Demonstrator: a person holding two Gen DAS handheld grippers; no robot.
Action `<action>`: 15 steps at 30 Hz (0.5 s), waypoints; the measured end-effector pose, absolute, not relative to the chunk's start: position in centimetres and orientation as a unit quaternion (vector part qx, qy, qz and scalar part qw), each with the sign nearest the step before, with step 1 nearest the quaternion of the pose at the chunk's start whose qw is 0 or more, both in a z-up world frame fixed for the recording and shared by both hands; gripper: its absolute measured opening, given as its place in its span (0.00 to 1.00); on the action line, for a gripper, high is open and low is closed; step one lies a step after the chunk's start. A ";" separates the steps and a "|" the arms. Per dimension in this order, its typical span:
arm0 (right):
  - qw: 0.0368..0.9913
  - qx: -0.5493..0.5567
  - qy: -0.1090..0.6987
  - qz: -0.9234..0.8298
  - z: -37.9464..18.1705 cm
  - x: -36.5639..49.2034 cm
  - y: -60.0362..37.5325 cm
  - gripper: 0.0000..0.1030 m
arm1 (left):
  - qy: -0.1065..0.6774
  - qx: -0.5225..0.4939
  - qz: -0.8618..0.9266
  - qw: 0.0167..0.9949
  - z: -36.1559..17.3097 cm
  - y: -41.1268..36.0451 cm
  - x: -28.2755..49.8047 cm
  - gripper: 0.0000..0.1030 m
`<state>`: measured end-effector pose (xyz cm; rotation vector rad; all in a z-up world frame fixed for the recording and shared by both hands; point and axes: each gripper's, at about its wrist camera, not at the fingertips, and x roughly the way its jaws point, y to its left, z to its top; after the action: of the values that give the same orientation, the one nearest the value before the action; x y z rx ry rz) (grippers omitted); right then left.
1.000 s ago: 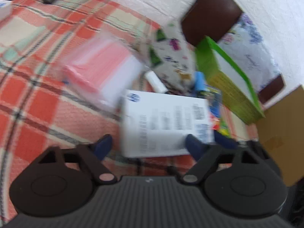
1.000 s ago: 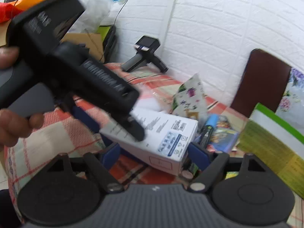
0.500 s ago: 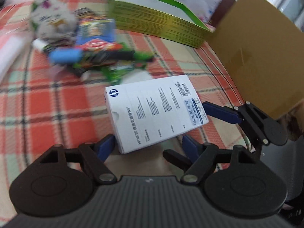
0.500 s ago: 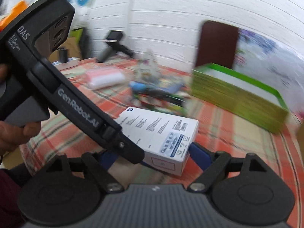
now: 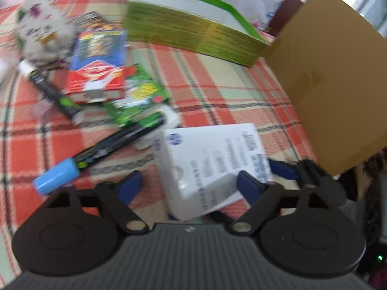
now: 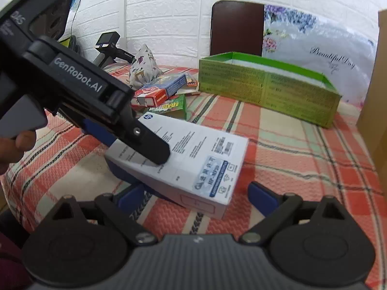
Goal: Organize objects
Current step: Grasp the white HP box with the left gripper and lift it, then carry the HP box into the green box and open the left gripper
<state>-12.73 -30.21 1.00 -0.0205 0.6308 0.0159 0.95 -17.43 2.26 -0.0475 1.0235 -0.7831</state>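
A white HP box [image 5: 212, 162] [image 6: 191, 159] rests on the checked tablecloth near the table's front edge. My left gripper [image 5: 188, 183] is open around it, one finger [image 5: 129, 184] clear to the left, the other [image 5: 249, 187] at its right side. In the right wrist view the left gripper's body [image 6: 79, 87] reaches over the box from the left. My right gripper [image 6: 196, 193] is open, its blue fingers on either side of the box's near corner, not pressing it.
A green open tray-box [image 6: 268, 87] [image 5: 193, 29] stands at the back. A brown cardboard box [image 5: 331, 91] stands at the right. A pile of small cartons [image 5: 99, 72], markers [image 5: 96, 154] and a printed pouch [image 6: 144, 66] lies left of the tray. A black handheld device [image 6: 110, 48] lies by the wall.
The white box has come down from mid-air onto the cloth near the front edge. Both grippers followed it and now stand open around it.
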 end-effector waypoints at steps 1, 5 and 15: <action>0.950 -0.004 0.312 0.014 0.7 -12.7 -30.2 0.86 | 0.479 -0.021 -0.366 0.798 2.4 -17.5 1.0 0.74; 0.953 0.001 0.303 -0.002 0.7 -13.3 -30.8 0.78 | 0.459 0.009 -0.371 0.807 3.3 -19.3 0.5 0.72; 0.961 0.000 0.270 -0.064 2.3 -13.2 -33.7 0.76 | 0.410 0.035 -0.404 0.817 6.1 -23.2 2.1 0.71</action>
<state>-13.23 -33.75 2.31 0.0008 0.5475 -0.1297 2.13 -23.22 6.12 0.0748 0.8733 -0.8613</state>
